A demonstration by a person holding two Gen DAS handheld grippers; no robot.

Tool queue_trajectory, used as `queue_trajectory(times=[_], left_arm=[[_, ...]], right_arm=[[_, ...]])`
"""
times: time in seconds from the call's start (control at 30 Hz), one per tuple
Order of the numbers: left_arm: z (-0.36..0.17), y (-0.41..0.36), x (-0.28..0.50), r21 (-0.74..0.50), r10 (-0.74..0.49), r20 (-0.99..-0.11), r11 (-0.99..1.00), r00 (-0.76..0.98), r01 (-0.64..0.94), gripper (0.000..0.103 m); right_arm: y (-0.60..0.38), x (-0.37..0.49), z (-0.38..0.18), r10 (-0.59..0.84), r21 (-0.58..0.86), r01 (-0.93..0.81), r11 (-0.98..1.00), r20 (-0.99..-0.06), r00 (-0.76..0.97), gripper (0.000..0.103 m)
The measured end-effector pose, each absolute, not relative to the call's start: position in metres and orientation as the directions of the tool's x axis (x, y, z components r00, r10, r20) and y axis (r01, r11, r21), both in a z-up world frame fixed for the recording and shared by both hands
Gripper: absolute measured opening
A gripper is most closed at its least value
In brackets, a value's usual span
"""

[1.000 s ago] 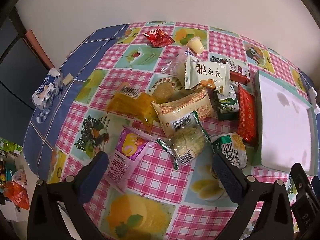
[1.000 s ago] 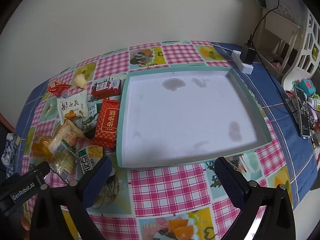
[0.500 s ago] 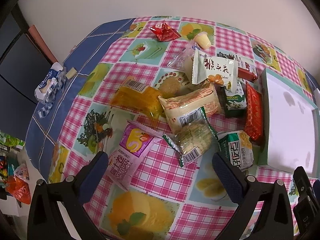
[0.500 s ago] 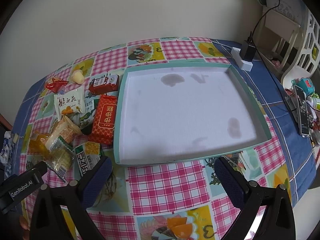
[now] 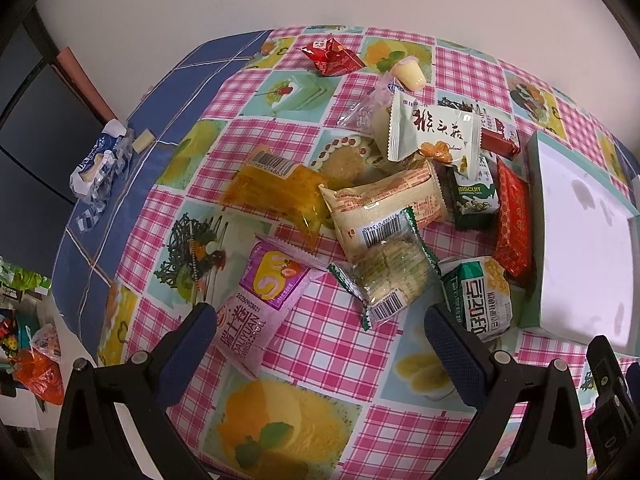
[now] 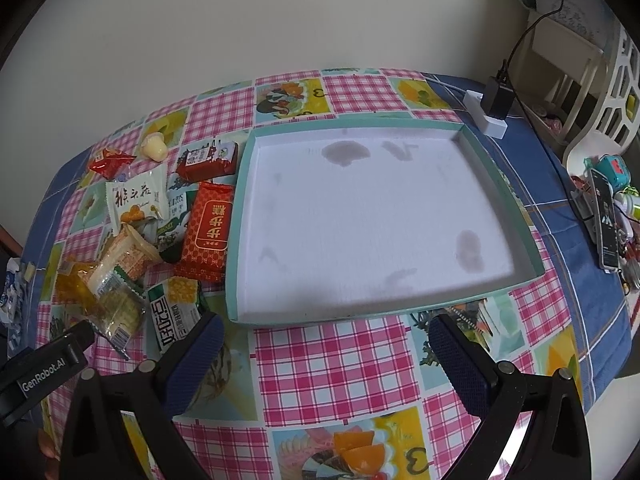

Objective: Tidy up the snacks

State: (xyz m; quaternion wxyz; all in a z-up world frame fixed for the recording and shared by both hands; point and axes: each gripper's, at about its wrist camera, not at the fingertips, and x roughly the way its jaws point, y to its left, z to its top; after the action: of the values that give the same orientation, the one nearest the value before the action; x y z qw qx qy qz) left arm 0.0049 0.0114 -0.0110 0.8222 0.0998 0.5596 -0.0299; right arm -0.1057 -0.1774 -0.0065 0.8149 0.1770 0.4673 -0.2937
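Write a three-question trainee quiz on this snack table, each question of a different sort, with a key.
1. True or false: the teal-rimmed tray already holds a snack.
2. Which pack lies nearest the left tool? A) the pink Swiss roll pack B) the red triangular packet C) the jelly cup
3. Fill in: both the left tool and the right tool are ____ and hold nothing.

Key: 1 false, the tray is bare; 2 A, it lies by the tool's left finger; 3 open.

Heap of wrapped snacks (image 5: 384,216) on checked cloth, just beside bare teal-rimmed tray (image 6: 520,216)
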Motion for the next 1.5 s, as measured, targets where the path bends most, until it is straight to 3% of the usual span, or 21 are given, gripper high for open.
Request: queue_trajectory(times=[1.5], left_arm=[[-0.012, 0.022, 0.008, 0.099, 0.054, -0.932, 0.989, 0.359, 0.110, 0.103]], right_arm=[[-0.166, -0.094, -0.007, -0.273, 0.040, 0.605, 0.795, -0.867, 0.416, 0.103]])
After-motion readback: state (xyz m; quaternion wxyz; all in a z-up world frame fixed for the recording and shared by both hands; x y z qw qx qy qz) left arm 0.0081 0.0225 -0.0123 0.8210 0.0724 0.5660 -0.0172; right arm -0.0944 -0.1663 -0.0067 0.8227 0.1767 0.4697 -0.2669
